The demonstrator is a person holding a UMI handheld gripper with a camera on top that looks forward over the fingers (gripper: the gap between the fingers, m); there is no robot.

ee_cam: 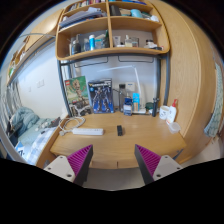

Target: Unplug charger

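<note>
the charger was most likely plugged into the white power strip [88, 131], which lay on the wooden desk [115, 150] at about eleven o'clock from the gripper [114, 160], well beyond its fingertips; the plug itself was too small to make out, and pale cables [65, 124] trailed off the strip toward nine o'clock. a small dark object [120, 130] sat just to the strip's three o'clock, and farther back against the wall stood boxes with printed figures [101, 96] and a blue bottle [136, 101]. shelves [110, 30] crowded with small items rose at twelve o'clock, a bed with rumpled cloth [22, 122] lay at nine o'clock, and a pale item with a red top [172, 110] rested at two o'clock on the desk's far end. the jaws stood released, wide apart, with nothing between the magenta pads [80, 158], hovering over the desk's near edge. the approach looked barely begun. the risks from here seemed plain: the strip was light and loose, so a pull on the plug could drag the whole strip along; a grasp aimed at cable rather than plug body could slip; and a sideways reach might knock the dark object beside it.
</note>
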